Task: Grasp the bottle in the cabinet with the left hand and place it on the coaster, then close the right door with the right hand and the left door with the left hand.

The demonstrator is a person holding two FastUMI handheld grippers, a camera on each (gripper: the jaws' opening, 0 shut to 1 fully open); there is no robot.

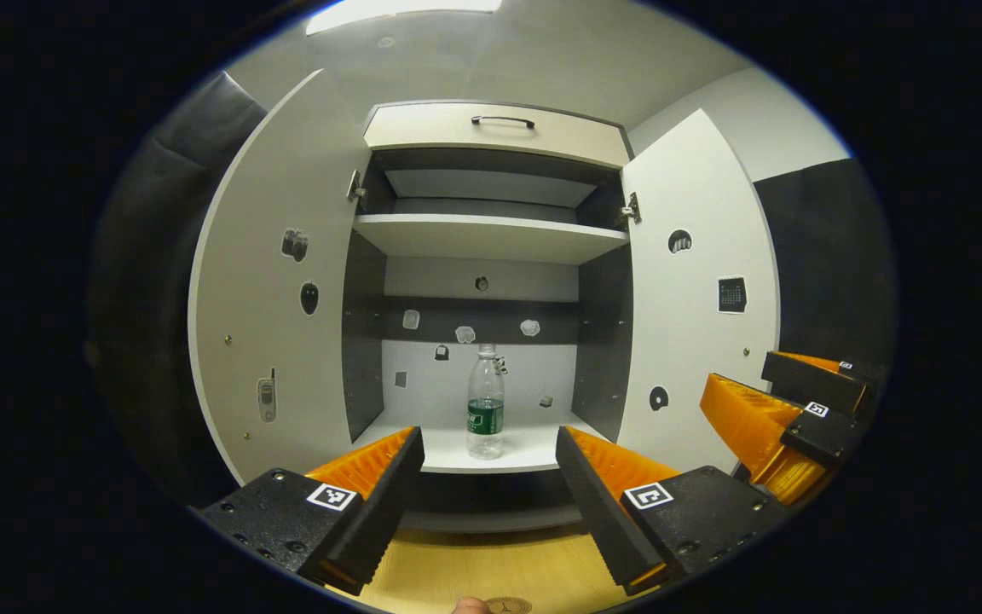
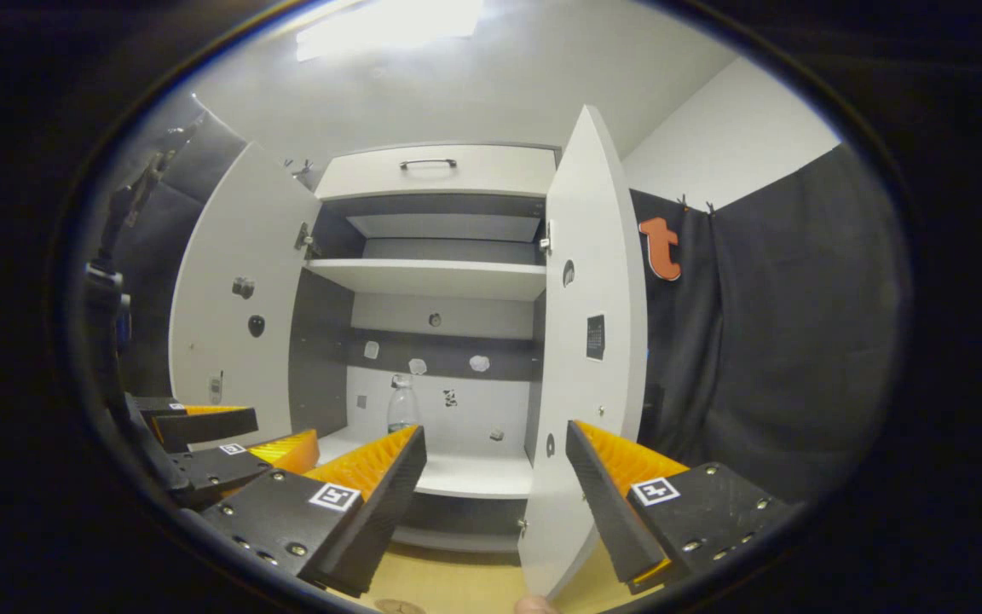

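A clear plastic bottle (image 1: 486, 402) with a green label stands upright on the cabinet's lowest shelf (image 1: 457, 452), near its middle. My left gripper (image 1: 489, 448) is open, short of the shelf, with the bottle seen between its fingers. Both cabinet doors stand open: the left door (image 1: 274, 290) and the right door (image 1: 696, 290). A round coaster (image 1: 508, 605) lies on the wooden table at the bottom edge. In the right gripper view, my right gripper (image 2: 496, 443) is open, facing the right door's edge (image 2: 580, 358); the bottle (image 2: 402, 408) peeks above its left finger.
An upper shelf (image 1: 491, 237) and a drawer with a dark handle (image 1: 502, 120) sit above. Small stickers dot the cabinet's back wall and doors. The right gripper (image 1: 785, 409) shows at the right of the left gripper view; the left gripper (image 2: 218, 443) shows low left in the right gripper view.
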